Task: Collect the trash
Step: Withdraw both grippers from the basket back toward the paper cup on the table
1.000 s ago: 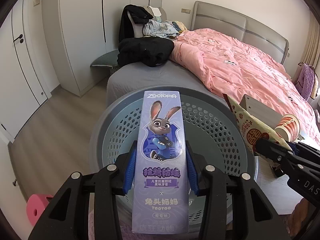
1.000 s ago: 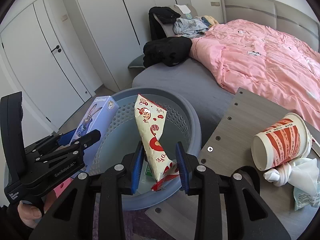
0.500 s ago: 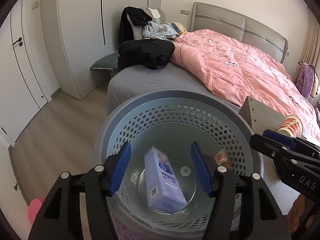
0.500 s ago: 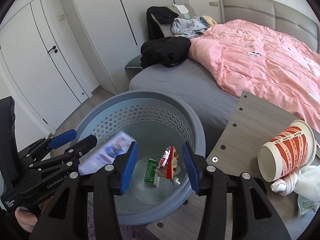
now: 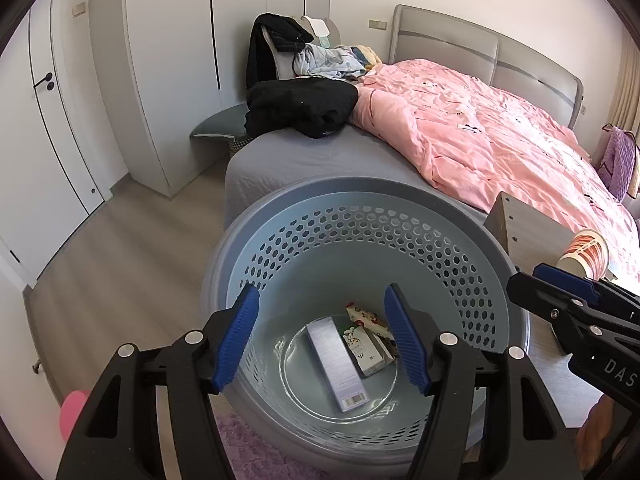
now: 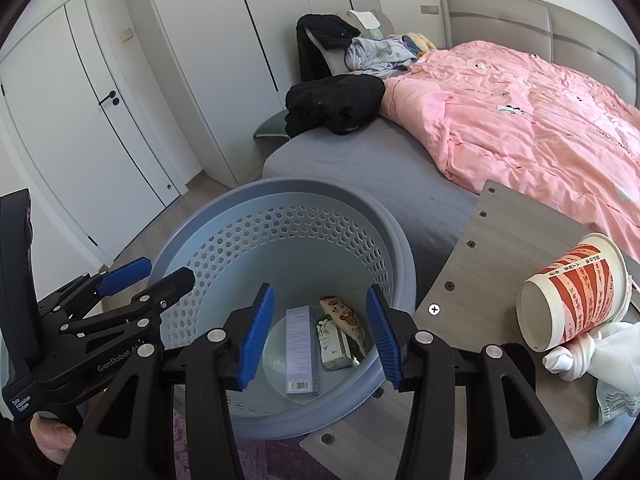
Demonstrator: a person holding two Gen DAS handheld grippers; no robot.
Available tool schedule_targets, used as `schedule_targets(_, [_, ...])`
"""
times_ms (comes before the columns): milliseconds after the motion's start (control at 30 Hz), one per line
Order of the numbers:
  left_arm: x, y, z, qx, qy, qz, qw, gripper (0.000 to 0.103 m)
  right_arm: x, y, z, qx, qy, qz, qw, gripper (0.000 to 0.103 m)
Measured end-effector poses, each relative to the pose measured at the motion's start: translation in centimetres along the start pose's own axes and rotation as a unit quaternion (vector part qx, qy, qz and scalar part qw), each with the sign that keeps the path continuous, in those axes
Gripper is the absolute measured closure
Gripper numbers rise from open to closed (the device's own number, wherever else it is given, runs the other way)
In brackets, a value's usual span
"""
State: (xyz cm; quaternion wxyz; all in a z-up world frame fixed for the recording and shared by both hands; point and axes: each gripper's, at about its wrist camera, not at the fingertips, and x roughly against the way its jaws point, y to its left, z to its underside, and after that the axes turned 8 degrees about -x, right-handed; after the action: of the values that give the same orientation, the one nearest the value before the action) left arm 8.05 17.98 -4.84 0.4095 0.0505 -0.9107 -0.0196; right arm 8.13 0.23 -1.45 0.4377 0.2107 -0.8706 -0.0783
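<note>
A grey-blue perforated basket (image 5: 360,216) (image 6: 280,200) stands on the floor by the bed. At its bottom lie a purple box (image 5: 336,364) (image 6: 299,354), a small white-green carton (image 5: 366,350) (image 6: 332,344) and a red-and-cream snack wrapper (image 5: 366,316) (image 6: 344,318). My left gripper (image 5: 322,340) is open and empty above the basket; it also shows in the right wrist view (image 6: 148,276). My right gripper (image 6: 318,336) is open and empty above the basket, and shows at the right of the left wrist view (image 5: 560,284). A red-striped paper cup (image 6: 572,292) (image 5: 586,252) lies on its side on the wooden table (image 6: 492,248) beside crumpled white tissue (image 6: 592,352).
A bed with a pink duvet (image 5: 500,140) and black clothes (image 5: 300,108) stands behind the basket. White wardrobes (image 5: 172,60) line the left wall. A green-white packet (image 6: 616,396) lies at the table's right edge. A purple rug (image 5: 256,456) lies under the basket. A pink object (image 5: 72,412) sits low left.
Both grippers opened and dropped their loads. The purple box and the snack wrapper fell into the basket and now lie still at its bottom.
</note>
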Motion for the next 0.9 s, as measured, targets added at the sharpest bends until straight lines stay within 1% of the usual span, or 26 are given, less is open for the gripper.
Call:
schedule_targets(167, [0.1, 0.0, 0.0, 0.0, -0.001, -0.001, 1.0, 0.04, 0.2, 0.1, 0.1, -0.001, -0.002, -0.001, 1.0, 0.052])
schedule_targets(400, [0.8, 0.1, 0.0, -0.001, -0.005, -0.005, 1.0, 0.038, 0.4, 0.1, 0.2, -0.001, -0.004, -0.002, 1.0, 0.052])
schedule_targets(500, [1.2, 0.2, 0.0, -0.001, -0.009, -0.009, 0.9999, 0.036, 0.7, 0.3, 0.4, -0.001, -0.006, -0.003, 1.0, 0.051])
schedule_targets(633, [1.5, 0.1, 0.0, -0.001, -0.011, -0.012, 0.9999, 0.033, 1.0, 0.2, 0.6, -0.004, -0.009, -0.002, 1.0, 0.047])
schedule_targets(767, [1.7, 0.0, 0.1, -0.001, -0.012, -0.016, 0.9998, 0.031, 1.4, -0.1, 0.8, -0.008, -0.011, -0.001, 1.0, 0.046])
schedule_targets(900, [1.7, -0.2, 0.3, -0.003, -0.008, -0.015, 0.9998, 0.03, 1.9, -0.6, 1.1, -0.015, -0.015, 0.001, 1.0, 0.04])
